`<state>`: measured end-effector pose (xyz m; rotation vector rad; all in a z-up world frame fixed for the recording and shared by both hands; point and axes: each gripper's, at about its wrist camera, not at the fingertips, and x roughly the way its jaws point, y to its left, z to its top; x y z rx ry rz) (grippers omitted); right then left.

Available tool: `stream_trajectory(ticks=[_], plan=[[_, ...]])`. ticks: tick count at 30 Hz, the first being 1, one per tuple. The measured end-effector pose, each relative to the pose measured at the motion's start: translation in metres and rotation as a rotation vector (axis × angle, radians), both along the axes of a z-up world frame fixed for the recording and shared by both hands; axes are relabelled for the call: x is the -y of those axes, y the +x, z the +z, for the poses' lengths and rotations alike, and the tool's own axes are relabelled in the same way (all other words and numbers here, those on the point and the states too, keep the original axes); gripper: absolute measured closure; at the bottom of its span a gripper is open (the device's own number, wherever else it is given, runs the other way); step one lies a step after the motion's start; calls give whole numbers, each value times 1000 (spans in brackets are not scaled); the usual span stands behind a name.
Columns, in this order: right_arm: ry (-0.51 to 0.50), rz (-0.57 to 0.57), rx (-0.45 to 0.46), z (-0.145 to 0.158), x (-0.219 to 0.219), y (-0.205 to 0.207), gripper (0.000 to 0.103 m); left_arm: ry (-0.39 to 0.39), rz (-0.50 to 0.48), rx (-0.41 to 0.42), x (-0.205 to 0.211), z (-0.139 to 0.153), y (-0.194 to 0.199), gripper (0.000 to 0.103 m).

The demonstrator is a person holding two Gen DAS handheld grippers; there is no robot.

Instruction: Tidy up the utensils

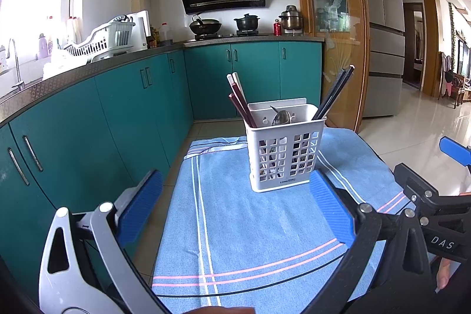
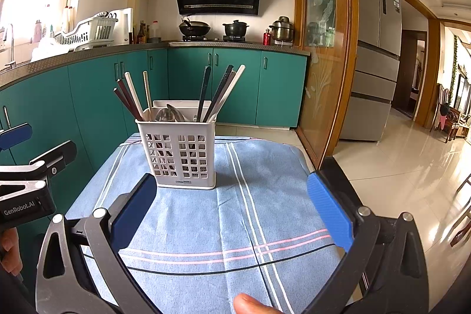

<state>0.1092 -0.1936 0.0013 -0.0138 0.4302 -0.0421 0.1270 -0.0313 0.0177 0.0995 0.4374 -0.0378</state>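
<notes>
A white slotted utensil holder (image 1: 284, 155) (image 2: 180, 150) stands upright on a small table covered by a blue striped cloth (image 1: 250, 225) (image 2: 223, 214). Red and white chopsticks (image 1: 240, 99) (image 2: 129, 97) lean out of its left side, dark and pale chopsticks (image 1: 334, 93) (image 2: 220, 91) out of its right, and metal spoons (image 1: 281, 116) (image 2: 170, 114) sit in the middle. My left gripper (image 1: 235, 205) is open, hovering over the cloth short of the holder, empty. My right gripper (image 2: 232, 205) is open too, nothing between its fingers. Each gripper shows at the edge of the other's view.
Teal cabinets (image 1: 117, 114) and a counter with a dish rack (image 1: 103, 40) run along the left. A stove with a wok (image 2: 195, 28) and pots stands behind. A glass sliding door (image 2: 321, 72) and a fridge (image 2: 374, 64) are to the right, beside shiny tiled floor (image 2: 412, 161).
</notes>
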Motion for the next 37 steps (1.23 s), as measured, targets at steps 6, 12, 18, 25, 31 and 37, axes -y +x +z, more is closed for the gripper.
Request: stream_trajectory(ticks=[6, 12, 18, 25, 31, 37], plan=[[0, 1, 0, 0, 0, 0, 3, 1, 1, 0, 0, 0, 0, 4], [-2, 0, -1, 0, 0, -1, 3, 1, -6, -1, 0, 1, 0, 4], [-1, 1, 0, 0, 0, 0, 3, -3, -7, 2, -1, 1, 1, 4], [0, 1, -1, 0, 0, 0, 3, 5, -12, 4, -1, 1, 2, 4], [-2, 1, -1, 0, 1, 0, 3, -1, -12, -1, -2, 1, 3, 4], [-1, 2, -6, -2, 0, -1, 3, -5, -9, -16, -2, -1, 5, 4]])
